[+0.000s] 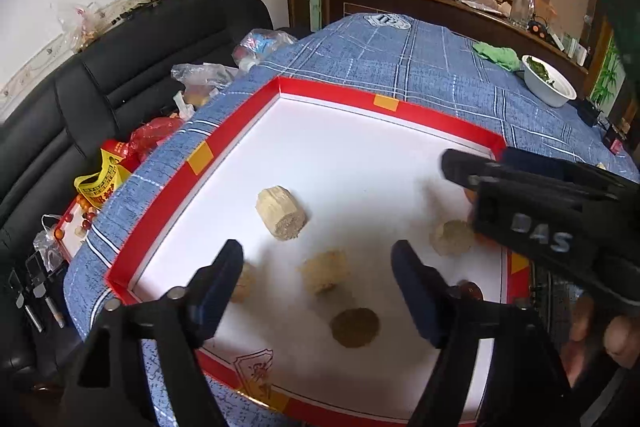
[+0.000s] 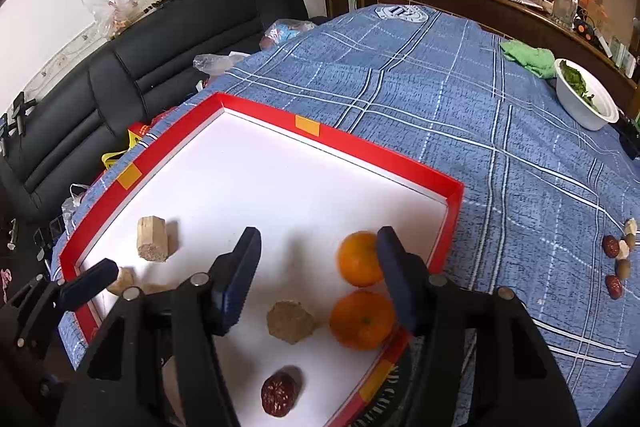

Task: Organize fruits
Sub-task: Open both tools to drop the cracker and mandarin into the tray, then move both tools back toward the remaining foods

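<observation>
Both claws gape wide, gripping nothing — left gripper (image 1: 318,283) low centre above a tan chunk (image 1: 325,270), right gripper (image 2: 320,279) lower centre; 2 oranges (image 2: 357,259) sit in the red-rimmed tray (image 2: 372,149) beside its right finger.

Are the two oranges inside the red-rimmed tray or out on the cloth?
Inside. Both oranges sit on the white floor of the tray, near its right wall.

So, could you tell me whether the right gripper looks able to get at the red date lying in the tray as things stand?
Probably yes. The right gripper is open and holds nothing, and the red date lies bare on the tray floor below its fingers, with nothing on top. The tan chunk and oranges sit apart from it.
</observation>
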A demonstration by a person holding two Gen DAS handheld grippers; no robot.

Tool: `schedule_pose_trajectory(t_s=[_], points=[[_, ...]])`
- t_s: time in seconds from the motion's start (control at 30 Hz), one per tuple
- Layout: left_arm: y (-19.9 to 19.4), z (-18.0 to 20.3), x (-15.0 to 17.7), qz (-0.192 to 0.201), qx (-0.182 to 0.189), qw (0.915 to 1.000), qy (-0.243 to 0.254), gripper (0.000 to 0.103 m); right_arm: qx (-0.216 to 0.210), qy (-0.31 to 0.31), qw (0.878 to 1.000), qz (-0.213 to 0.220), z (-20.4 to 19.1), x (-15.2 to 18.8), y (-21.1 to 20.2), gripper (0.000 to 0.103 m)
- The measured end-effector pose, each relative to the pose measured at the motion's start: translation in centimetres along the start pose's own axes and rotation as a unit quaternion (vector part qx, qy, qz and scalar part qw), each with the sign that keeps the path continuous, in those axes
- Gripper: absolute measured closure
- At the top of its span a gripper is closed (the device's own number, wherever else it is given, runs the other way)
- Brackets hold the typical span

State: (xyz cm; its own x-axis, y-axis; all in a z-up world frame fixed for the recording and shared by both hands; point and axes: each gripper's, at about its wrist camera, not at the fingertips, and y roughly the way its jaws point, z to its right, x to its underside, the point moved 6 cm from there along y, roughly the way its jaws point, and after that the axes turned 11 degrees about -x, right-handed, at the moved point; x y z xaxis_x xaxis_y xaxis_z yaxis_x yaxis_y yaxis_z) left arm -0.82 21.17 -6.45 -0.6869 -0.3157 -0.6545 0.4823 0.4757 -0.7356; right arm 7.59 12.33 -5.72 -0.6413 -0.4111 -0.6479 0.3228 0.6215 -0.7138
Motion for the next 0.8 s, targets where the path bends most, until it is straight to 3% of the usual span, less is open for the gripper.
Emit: schedule_pose_trajectory(t_s=[0.17,0.37,0.6,0.8], points=[[-1.0,0.0,-0.4,0.011,0.007,0.9999,-0.011,0.025,0.003,0.007,1.0,0.025,0.5,0.1,-2.5,0.039],[-2.6,2.0,-0.9,0.037,0.044,0.9982,-0.017,0.023,0.025,0.041,0.996,0.07,4.2,1.7,-7.6,0.033],[-4.0,8.1,-1.3,0.05,0.09,0.994,0.037,0.023,0.118,0.147,0.977,0.096,15.4,7.1,-13.2,0.033],[-4.5,12.2,-1.2,0.047,0.109,0.9901,0.075,0.023,0.152,0.209,0.963,0.082,22.1,9.5,-14.2,0.04]])
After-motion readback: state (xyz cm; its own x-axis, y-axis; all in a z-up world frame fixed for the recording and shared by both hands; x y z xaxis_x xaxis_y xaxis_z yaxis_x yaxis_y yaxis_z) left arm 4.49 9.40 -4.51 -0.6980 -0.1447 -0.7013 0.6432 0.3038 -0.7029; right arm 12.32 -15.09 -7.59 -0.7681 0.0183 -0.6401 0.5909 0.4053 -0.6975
